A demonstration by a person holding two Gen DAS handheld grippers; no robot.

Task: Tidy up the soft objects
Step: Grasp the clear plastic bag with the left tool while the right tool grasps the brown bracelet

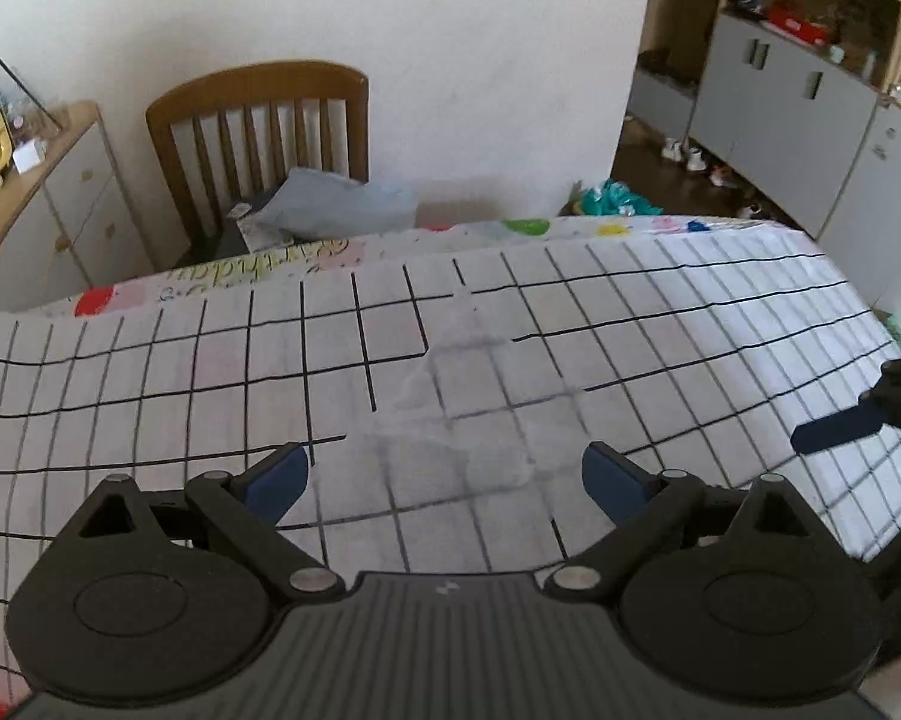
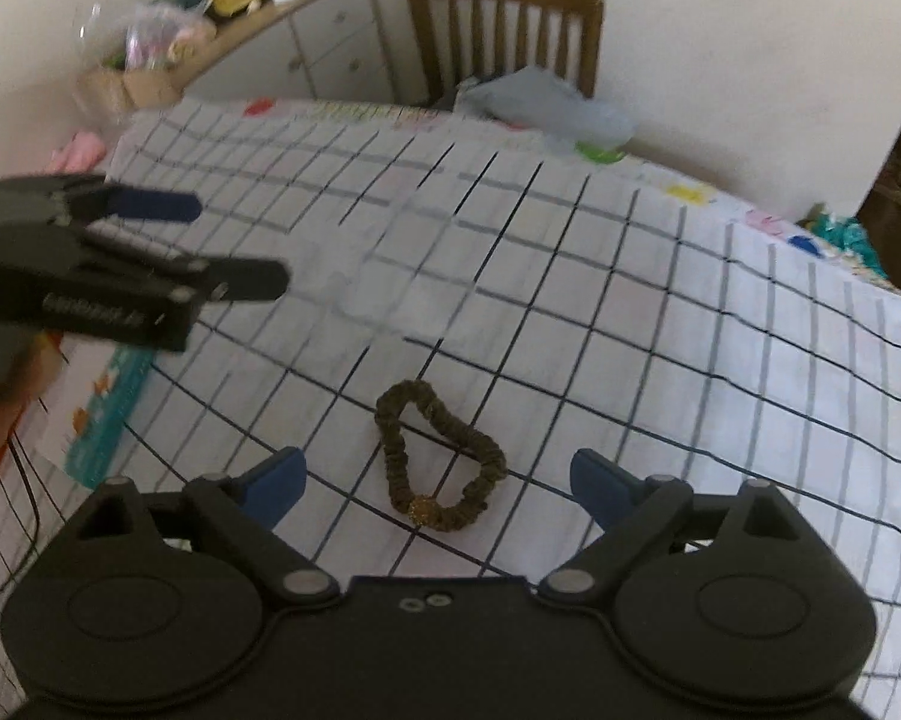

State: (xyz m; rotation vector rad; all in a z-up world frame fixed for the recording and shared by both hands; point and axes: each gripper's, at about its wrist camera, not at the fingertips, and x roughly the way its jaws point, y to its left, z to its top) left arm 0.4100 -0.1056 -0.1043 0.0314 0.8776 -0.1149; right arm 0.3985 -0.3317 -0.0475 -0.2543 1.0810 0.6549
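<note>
Tabletop [image 2: 720,312] has a white grid-check cloth; dark scrunchie [image 2: 439,463] lies lower centre, clear plastic bag [image 1: 450,420] mid-frame in left view.

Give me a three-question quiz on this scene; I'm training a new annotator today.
1. True or false: the right gripper has its jaws shut on the hair scrunchie.
2. What does the scrunchie lie on: A) the wooden chair, B) the checked tablecloth, C) the floor?
3. Which gripper shows at the left of the right wrist view?

Key: 1 false; 2 B; 3 the left gripper.
</note>
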